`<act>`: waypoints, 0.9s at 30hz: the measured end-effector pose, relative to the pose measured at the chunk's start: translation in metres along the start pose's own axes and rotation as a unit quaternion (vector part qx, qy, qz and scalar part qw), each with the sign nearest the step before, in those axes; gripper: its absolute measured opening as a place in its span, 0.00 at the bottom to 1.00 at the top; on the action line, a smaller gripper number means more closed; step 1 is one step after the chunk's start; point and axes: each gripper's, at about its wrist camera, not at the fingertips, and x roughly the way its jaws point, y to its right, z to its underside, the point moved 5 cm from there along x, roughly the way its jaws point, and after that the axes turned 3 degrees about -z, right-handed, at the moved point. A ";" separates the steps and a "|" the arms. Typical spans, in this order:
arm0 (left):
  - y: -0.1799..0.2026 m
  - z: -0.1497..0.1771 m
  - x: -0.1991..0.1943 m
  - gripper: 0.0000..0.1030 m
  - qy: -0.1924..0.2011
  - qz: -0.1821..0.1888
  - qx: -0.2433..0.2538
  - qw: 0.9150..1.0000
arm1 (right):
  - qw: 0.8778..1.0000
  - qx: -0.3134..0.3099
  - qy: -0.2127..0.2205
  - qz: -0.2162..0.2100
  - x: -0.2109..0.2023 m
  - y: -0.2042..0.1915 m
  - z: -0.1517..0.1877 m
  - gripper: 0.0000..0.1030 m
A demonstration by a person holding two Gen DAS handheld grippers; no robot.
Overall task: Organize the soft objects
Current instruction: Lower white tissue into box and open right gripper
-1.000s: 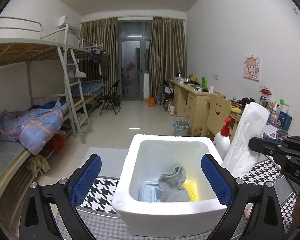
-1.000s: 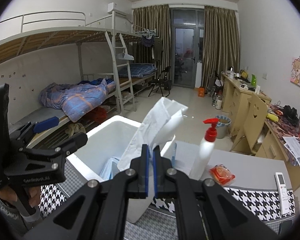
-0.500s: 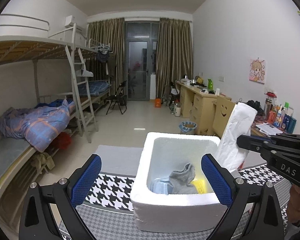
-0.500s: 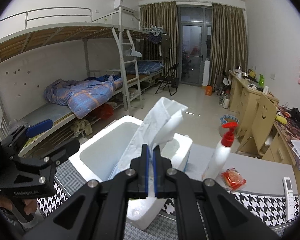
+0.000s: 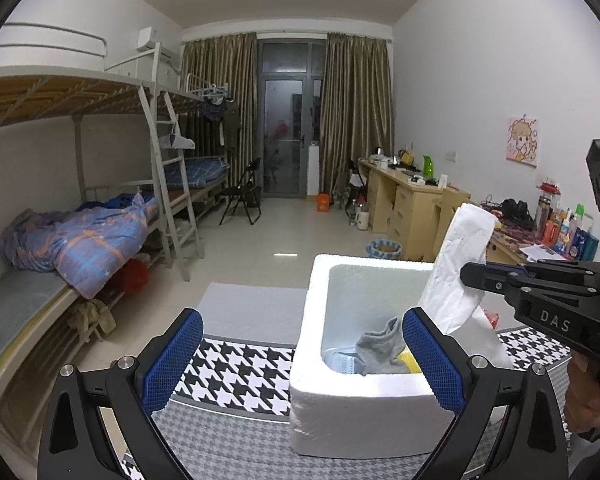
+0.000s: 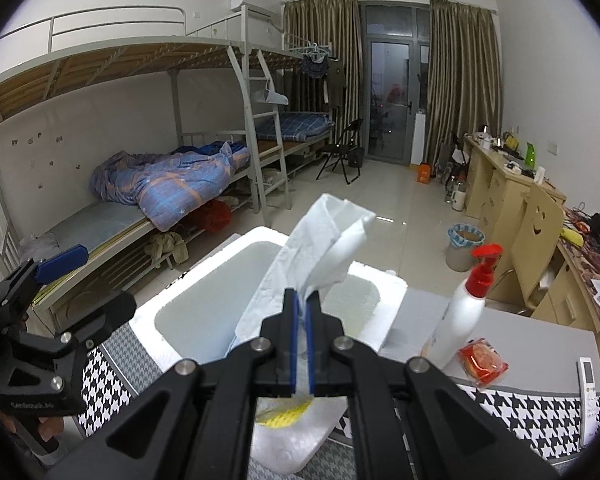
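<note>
1. Two grippers show. At lower left of the left wrist view, the left gripper hangs with its blue pads spread wide and nothing between them, just in front of the foam box.
2. Centre frame of the right wrist view: the right gripper is clenched on the white pad, pinching its lower part while the top flops open above the box.
3. My guess is the pad handles light, limp and a little slick (a mid-body pinch, as now, should keep it from folding away).
4. Inside the box lie a grey sock and something yellow.
5. Right of the box stand a spray bottle, a red packet and a remote, which could be knocked.
</note>
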 end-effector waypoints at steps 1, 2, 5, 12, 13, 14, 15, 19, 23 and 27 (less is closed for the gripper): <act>-0.001 0.001 0.000 0.97 0.000 -0.001 0.000 1.000 | 1.000 0.001 -0.002 0.000 0.002 0.000 0.000 0.06; -0.001 0.001 -0.001 0.97 0.000 -0.001 -0.001 1.000 | 1.000 0.001 -0.005 0.000 0.006 0.000 -0.001 0.06; -0.002 0.002 -0.002 0.97 0.000 -0.001 -0.001 1.000 | 1.000 0.001 -0.014 -0.002 0.013 0.000 0.000 0.06; -0.006 0.005 -0.001 0.97 -0.003 -0.002 -0.005 1.000 | 0.999 0.006 -0.037 -0.014 0.027 -0.002 0.003 0.25; -0.007 0.004 -0.001 0.97 -0.003 -0.002 -0.007 1.000 | 0.999 0.004 -0.040 -0.013 0.028 -0.003 0.004 0.33; -0.009 0.004 -0.002 0.97 -0.001 -0.002 -0.010 1.000 | 0.999 0.003 -0.042 -0.011 0.029 -0.003 0.005 0.51; -0.009 0.003 -0.002 0.97 0.000 -0.002 -0.011 1.000 | 0.999 0.003 -0.040 -0.013 0.029 -0.004 0.006 0.59; -0.010 0.001 -0.002 0.97 0.000 -0.001 -0.011 1.000 | 0.999 0.000 -0.033 -0.012 0.024 -0.004 0.005 0.59; -0.010 0.002 -0.004 0.97 0.000 0.000 -0.010 1.000 | 1.000 0.000 -0.026 -0.010 0.016 -0.004 0.005 0.59; -0.008 0.001 -0.007 0.98 0.004 0.002 -0.009 1.000 | 1.000 -0.002 -0.020 -0.006 0.009 -0.003 0.006 0.59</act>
